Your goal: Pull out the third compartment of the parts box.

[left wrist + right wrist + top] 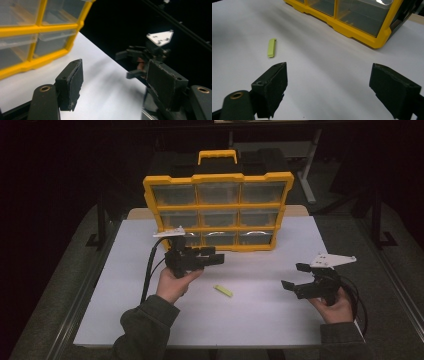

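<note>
**Entry: small green piece, not yet picked up; both grippers empty**

Step in hand: the approach is judged to be under way. The right gripper (294, 276) is held low over the table (270, 320), its jaws spread wide with nothing between them. The left gripper (218, 256) is held near the foot of the drawer box (218, 210); its jaws are likewise seen apart and empty in the left gripper view.

Location of the piece: the green piece (223, 290) lies flat on the bare table between the two grippers, well apart from the drawer box and touched by neither.

Next move, as judged: one gripper would need to be lowered over the piece, its jaws set across the narrow width, since the piece lies thin and close to the surface.

Materials and shapes:
- Green piece (271, 47): pale lime, a slim oblong, apparently plastic, smooth.
- Drawer box: yellow plastic frame with handle, clear drawers in three rows of three, standing upright.
- Table: matt white board.
- Jaw pads (275, 85): black, flat, scuffed at the edges.
</note>
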`<state>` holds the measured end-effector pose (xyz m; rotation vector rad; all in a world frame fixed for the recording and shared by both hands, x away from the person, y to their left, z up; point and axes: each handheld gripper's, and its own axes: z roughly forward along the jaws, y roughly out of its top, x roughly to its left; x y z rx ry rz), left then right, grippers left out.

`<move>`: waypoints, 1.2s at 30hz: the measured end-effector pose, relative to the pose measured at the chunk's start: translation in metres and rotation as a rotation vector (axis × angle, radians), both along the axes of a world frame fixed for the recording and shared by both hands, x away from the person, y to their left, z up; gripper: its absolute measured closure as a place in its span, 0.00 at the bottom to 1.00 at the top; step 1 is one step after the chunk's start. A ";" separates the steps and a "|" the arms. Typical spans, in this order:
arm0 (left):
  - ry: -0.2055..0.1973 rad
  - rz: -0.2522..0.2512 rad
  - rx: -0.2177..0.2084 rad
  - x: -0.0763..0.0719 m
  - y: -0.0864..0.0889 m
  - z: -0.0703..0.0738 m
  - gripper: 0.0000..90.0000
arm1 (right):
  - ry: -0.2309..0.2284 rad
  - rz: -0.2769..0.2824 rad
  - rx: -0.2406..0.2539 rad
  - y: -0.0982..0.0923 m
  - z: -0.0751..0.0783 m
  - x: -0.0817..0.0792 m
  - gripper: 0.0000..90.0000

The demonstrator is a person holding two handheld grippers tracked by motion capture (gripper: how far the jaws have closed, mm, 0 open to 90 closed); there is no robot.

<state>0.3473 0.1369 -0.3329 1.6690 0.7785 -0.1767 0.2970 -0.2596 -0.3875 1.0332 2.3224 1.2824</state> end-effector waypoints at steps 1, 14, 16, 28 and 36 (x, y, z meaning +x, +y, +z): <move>-0.004 0.001 0.004 0.002 -0.002 0.000 0.32 | 0.000 0.001 0.001 0.000 0.000 0.000 0.15; -0.046 0.104 -0.074 0.022 -0.039 0.017 0.41 | 0.014 0.008 -0.004 0.001 -0.002 0.002 0.15; -0.035 0.100 -0.088 0.024 -0.042 0.019 0.41 | 0.010 0.010 -0.003 0.001 -0.002 0.002 0.15; 0.055 0.183 -0.209 0.055 -0.069 0.038 0.44 | 0.012 0.014 0.002 0.002 -0.002 0.004 0.16; 0.035 0.244 -0.264 0.072 -0.089 0.054 0.54 | 0.008 0.023 0.005 0.002 -0.003 0.005 0.16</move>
